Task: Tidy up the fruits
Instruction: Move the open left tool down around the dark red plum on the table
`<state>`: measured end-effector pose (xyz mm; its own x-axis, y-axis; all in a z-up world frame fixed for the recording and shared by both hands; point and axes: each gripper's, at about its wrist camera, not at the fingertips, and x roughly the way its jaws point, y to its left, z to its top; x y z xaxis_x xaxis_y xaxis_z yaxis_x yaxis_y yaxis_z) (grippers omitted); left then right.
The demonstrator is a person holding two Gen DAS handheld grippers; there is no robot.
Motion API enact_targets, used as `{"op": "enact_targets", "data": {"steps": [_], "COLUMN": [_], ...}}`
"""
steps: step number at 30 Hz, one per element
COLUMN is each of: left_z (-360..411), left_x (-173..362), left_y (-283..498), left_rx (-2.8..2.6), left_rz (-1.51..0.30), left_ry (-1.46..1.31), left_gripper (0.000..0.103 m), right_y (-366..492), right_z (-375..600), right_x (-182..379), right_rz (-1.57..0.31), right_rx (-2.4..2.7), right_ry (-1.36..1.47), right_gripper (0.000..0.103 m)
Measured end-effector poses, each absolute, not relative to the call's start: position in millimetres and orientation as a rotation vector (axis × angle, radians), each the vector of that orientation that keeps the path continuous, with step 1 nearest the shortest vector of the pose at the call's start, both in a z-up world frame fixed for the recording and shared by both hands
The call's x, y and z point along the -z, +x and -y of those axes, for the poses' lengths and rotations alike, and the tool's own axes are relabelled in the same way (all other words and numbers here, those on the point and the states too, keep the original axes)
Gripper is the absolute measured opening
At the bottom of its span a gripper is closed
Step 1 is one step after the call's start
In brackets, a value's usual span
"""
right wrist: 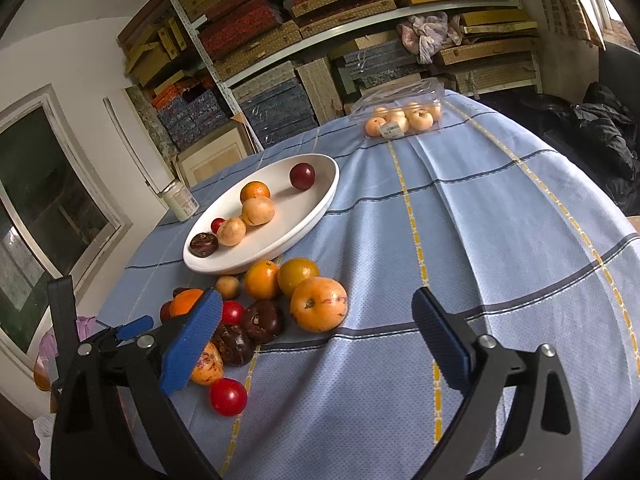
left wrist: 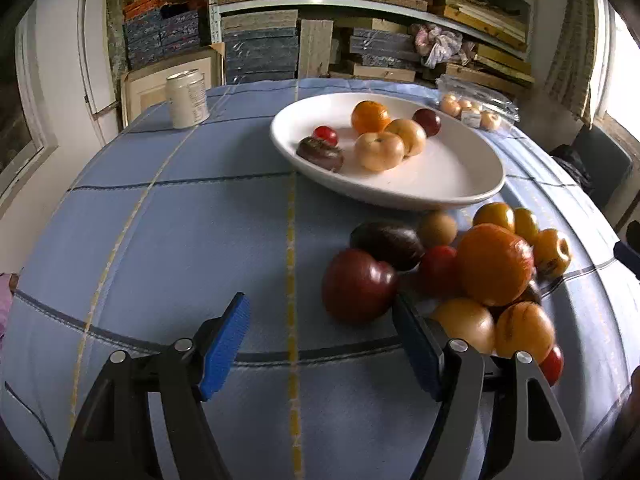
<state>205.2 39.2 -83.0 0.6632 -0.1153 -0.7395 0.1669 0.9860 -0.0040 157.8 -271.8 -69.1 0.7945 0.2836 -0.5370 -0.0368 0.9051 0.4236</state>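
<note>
Table (left wrist: 160, 240): we see a blue checked cloth spread under everything.
Bowl (left wrist: 460, 192): white and oval, at the far middle, six fruits already inside.
Loose pile (left wrist: 494, 264): near right, just beside the bowl; we judge the big orange firm and fairly heavy, best taken across its middle.
Dark tomato (left wrist: 358, 284): likely soft and smooth, so it wants a gentle squeeze on its sides.
Left gripper (left wrist: 320, 344): jaws apart, empty, beside the tomato.
Right gripper (right wrist: 316, 344): wide, empty.
Hidden: lower fruits of the pile overlap; we cannot count them.
</note>
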Motion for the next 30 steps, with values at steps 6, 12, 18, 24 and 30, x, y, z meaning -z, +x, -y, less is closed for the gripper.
{"op": "enact_targets", "data": {"steps": [6,12,18,24,30], "left_z": [-39,-34,-34,-29,-26], "left_x": [84,83,84,86,84], "left_y": [212,225,227,232,228], "left_rx": [0.174,0.232,0.254,0.278,0.284], "left_rz": [-0.841,-0.836,-0.842,-0.856,-0.846], "left_ry": [0.046,0.01,-0.005,-0.001,0.023], "left_gripper": [0.074,0.065,0.051,0.051,0.04], "right_y": [157,157,158,158,160], "right_z": [271,269,268,263,254], "right_x": [67,68,70,71,74], "right_rz": [-0.632,-0.636,-0.642,-0.648,-0.664], "right_rx": [-0.192,-0.192,-0.193,-0.202,-0.195], "right_ry": [0.409,0.395,0.394,0.363,0.291], "right_gripper": [0.094,0.094,0.094,0.094,0.094]}}
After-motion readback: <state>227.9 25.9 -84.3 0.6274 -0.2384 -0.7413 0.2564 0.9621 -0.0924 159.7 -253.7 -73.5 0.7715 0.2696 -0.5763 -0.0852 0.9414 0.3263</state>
